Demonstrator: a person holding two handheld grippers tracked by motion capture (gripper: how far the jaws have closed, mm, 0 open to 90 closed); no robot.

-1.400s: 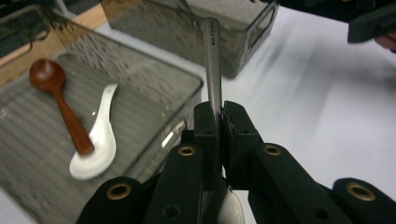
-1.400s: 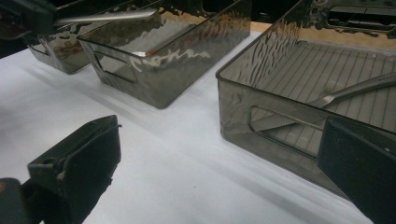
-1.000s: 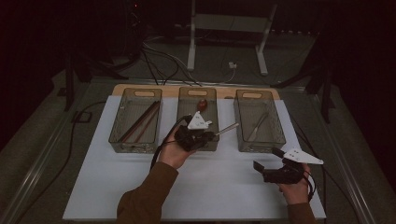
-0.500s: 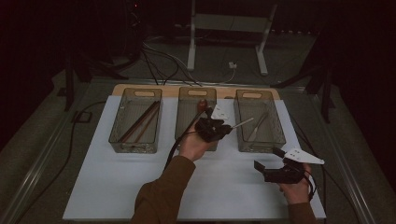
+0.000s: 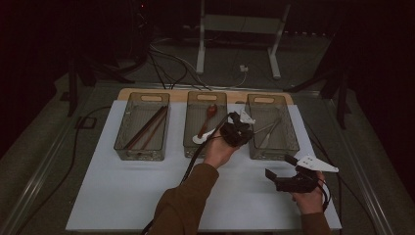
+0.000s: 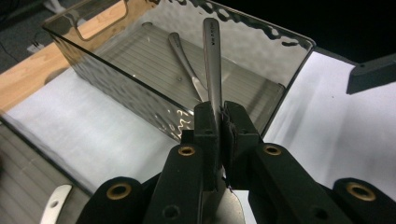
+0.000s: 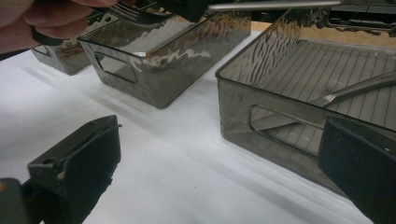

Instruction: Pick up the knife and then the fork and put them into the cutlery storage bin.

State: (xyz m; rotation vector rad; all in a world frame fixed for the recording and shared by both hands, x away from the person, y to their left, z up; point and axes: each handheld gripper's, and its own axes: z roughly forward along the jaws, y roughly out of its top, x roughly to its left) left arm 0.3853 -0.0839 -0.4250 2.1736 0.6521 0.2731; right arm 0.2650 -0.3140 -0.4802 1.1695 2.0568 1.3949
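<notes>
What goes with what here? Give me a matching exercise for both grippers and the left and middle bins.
Things:
1. left gripper
2. right gripper
3. left bin
4. middle bin

States:
A. contains spoons
B. open, above the white mat
C. shut on a metal utensil
D. contains dark sticks

Pairs: 1-C, 2-B, 3-D, 4-A
</notes>
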